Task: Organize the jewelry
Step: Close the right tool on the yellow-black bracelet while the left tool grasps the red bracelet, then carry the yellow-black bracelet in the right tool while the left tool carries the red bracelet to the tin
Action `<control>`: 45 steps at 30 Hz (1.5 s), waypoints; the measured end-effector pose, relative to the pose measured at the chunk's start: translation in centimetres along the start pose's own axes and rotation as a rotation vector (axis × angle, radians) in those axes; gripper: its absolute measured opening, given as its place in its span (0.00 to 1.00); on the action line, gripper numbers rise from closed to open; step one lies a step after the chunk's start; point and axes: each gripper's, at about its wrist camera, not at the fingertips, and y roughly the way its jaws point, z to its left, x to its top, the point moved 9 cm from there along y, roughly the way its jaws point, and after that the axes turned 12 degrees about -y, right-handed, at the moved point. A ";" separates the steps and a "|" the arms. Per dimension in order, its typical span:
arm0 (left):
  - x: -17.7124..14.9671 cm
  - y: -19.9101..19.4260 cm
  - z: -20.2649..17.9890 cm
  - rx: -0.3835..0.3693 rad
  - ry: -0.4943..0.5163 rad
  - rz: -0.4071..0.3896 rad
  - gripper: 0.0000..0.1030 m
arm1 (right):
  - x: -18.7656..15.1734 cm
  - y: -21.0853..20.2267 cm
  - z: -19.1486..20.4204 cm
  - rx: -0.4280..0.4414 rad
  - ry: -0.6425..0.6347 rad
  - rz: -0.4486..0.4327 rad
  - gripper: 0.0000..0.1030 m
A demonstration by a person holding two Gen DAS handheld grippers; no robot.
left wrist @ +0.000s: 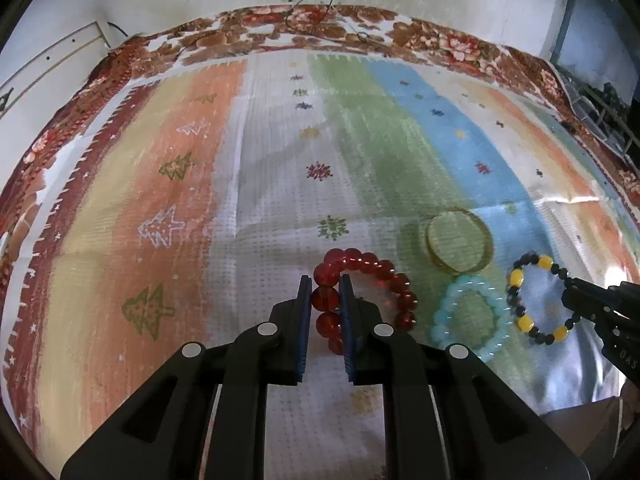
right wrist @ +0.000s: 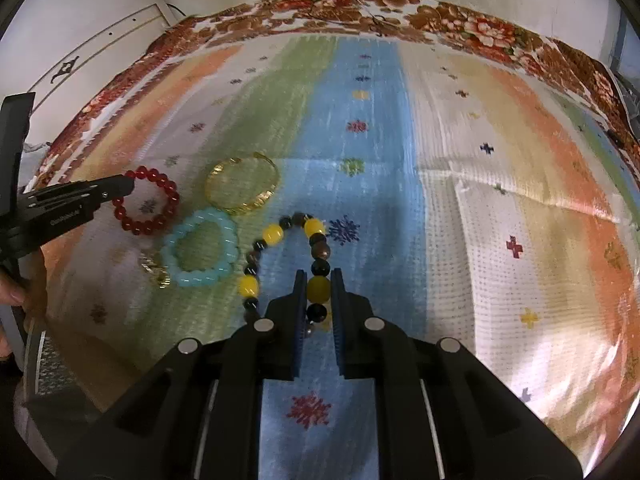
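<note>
My left gripper (left wrist: 325,280) is shut on the red bead bracelet (left wrist: 384,270), pinching its left side; it also shows in the right wrist view (right wrist: 158,178). My right gripper (right wrist: 318,274) is shut on the yellow and black bead bracelet (right wrist: 272,234), gripping a yellow bead; this bracelet shows in the left wrist view (left wrist: 520,276). A pale blue bead bracelet (right wrist: 200,276) and a gold bangle (right wrist: 256,200) lie between them on the cloth. A small gold piece (right wrist: 154,270) lies left of the blue bracelet.
A striped pastel cloth (right wrist: 440,200) with small motifs covers a table with a floral brown border (left wrist: 320,20). A white wall and cables stand behind. The person's hand (right wrist: 12,292) shows at the left edge.
</note>
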 end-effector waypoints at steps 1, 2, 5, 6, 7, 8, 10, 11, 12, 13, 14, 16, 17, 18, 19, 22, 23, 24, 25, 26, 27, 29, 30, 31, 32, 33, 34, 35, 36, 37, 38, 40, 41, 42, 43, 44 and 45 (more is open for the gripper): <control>0.1 -0.5 -0.3 -0.007 0.001 -0.007 0.12 | 0.1 -0.3 0.1 -0.001 -0.002 -0.004 0.13; 0.1 -1.1 -0.5 -0.015 0.004 -0.015 0.12 | 0.2 -0.9 0.2 -0.002 -0.006 -0.011 0.13; 0.3 -2.6 -1.2 -0.028 0.013 -0.039 0.12 | 0.7 -2.3 0.4 -0.005 -0.013 -0.029 0.13; 0.2 -3.0 -1.4 -0.030 0.014 -0.042 0.12 | 0.7 -2.6 0.5 -0.005 -0.014 -0.032 0.13; 0.0 -3.2 -1.5 -0.033 0.012 -0.040 0.13 | 0.9 -3.1 0.7 -0.005 -0.018 -0.037 0.13; -0.1 -3.4 -1.6 -0.035 0.009 -0.037 0.13 | 1.0 -3.6 1.0 -0.005 -0.024 -0.042 0.13; -0.4 -3.8 -1.6 -0.039 0.001 -0.035 0.13 | 1.1 -4.3 1.3 -0.007 -0.031 -0.048 0.13; -0.6 -4.2 -1.6 -0.041 0.000 -0.036 0.13 | 1.1 -4.6 1.5 -0.010 -0.036 -0.051 0.13; -0.7 -4.6 -1.6 -0.042 -0.002 -0.041 0.13 | 1.1 -5.1 1.6 -0.016 -0.037 -0.054 0.13; -0.8 -5.0 -1.6 -0.044 -0.003 -0.046 0.13 | 1.0 -5.4 1.8 -0.017 -0.038 -0.056 0.13; -0.8 -5.4 -1.7 -0.045 -0.003 -0.051 0.13 | 1.0 -6.0 1.9 -0.019 -0.039 -0.061 0.13; -0.9 -6.5 -1.9 -0.048 -0.001 -0.063 0.13 | 1.0 -6.8 2.1 -0.021 -0.040 -0.070 0.13; -1.0 -7.1 -1.9 -0.050 0.001 -0.068 0.13 | 1.0 -7.2 2.3 -0.022 -0.042 -0.075 0.13; -1.0 -7.4 -1.9 -0.052 0.003 -0.071 0.13 | 1.0 -7.8 2.5 -0.024 -0.044 -0.082 0.13; -1.1 -7.9 -2.0 -0.052 0.004 -0.076 0.13 | 1.1 -8.3 2.8 -0.023 -0.048 -0.088 0.13; -1.4 -9.2 -2.0 -0.055 0.010 -0.087 0.13 | 1.1 -9.6 3.5 -0.023 -0.055 -0.105 0.13; -1.5 -9.7 -2.1 -0.058 0.012 -0.091 0.13 | 1.1 -9.9 3.7 -0.022 -0.057 -0.109 0.13; -1.6 -10.2 -2.2 -0.061 0.013 -0.097 0.13 | 1.1 -10.4 4.0 -0.021 -0.059 -0.116 0.13; -1.7 -10.5 -2.2 -0.061 0.014 -0.100 0.13 | 1.1 -10.8 4.3 -0.020 -0.064 -0.120 0.13; -1.8 -11.0 -2.3 -0.063 0.018 -0.103 0.13 | 1.1 -11.1 4.5 -0.020 -0.068 -0.123 0.13; -1.9 -11.4 -2.5 -0.063 0.020 -0.108 0.13 | 1.1 -11.6 4.8 -0.021 -0.072 -0.129 0.13; -2.1 -12.1 -2.6 -0.063 0.026 -0.113 0.13 | 1.2 -12.6 5.3 -0.021 -0.077 -0.142 0.13; -2.2 -12.6 -2.8 -0.064 0.029 -0.115 0.13 | 1.2 -13.0 5.6 -0.019 -0.083 -0.145 0.13; -2.4 -13.1 -3.0 -0.067 0.032 -0.119 0.13 | 1.2 -13.3 5.8 -0.020 -0.088 -0.149 0.13; -2.5 -13.7 -3.2 -0.073 0.038 -0.127 0.13 | 1.1 -13.8 6.1 -0.020 -0.091 -0.156 0.13; -2.6 -14.1 -3.4 -0.076 0.043 -0.131 0.13 | 1.1 -14.2 6.2 -0.021 -0.091 -0.161 0.13; -2.7 -14.8 -3.7 -0.083 0.048 -0.138 0.13 | 1.1 -14.6 6.3 -0.021 -0.090 -0.167 0.13; -2.8 -15.1 -3.9 -0.087 0.053 -0.142 0.13 | 1.1 -15.1 6.5 -0.020 -0.092 -0.172 0.13; -2.9 -15.4 -4.1 -0.089 0.056 -0.145 0.13 | 1.1 -15.4 6.7 -0.019 -0.092 -0.176 0.13; -3.0 -15.8 -4.3 -0.092 0.060 -0.149 0.13 | 1.1 -15.8 6.8 -0.014 -0.090 -0.181 0.13; -3.2 -16.1 -4.6 -0.095 0.066 -0.150 0.13 | 1.1 -16.2 6.9 -0.008 -0.088 -0.188 0.13; -3.7 -16.6 -5.2 -0.099 0.085 -0.154 0.13 | 1.0 -16.8 7.2 0.006 -0.085 -0.196 0.13; -3.9 -16.8 -5.4 -0.100 0.093 -0.152 0.13 | 0.9 -17.0 7.4 0.017 -0.085 -0.198 0.13; -4.3 -16.9 -5.7 -0.103 0.100 -0.147 0.13 | 0.8 -17.2 7.5 0.023 -0.083 -0.200 0.13; -4.5 -17.0 -6.0 -0.105 0.106 -0.144 0.13 | 0.7 -17.4 7.8 0.036 -0.083 -0.199 0.13; -4.8 -17.1 -6.1 -0.106 0.110 -0.143 0.13 | 0.6 -17.4 8.1 0.053 -0.086 -0.195 0.13; -5.1 -17.2 -6.3 -0.107 0.116 -0.142 0.13 | 0.5 -17.5 8.5 0.076 -0.083 -0.196 0.13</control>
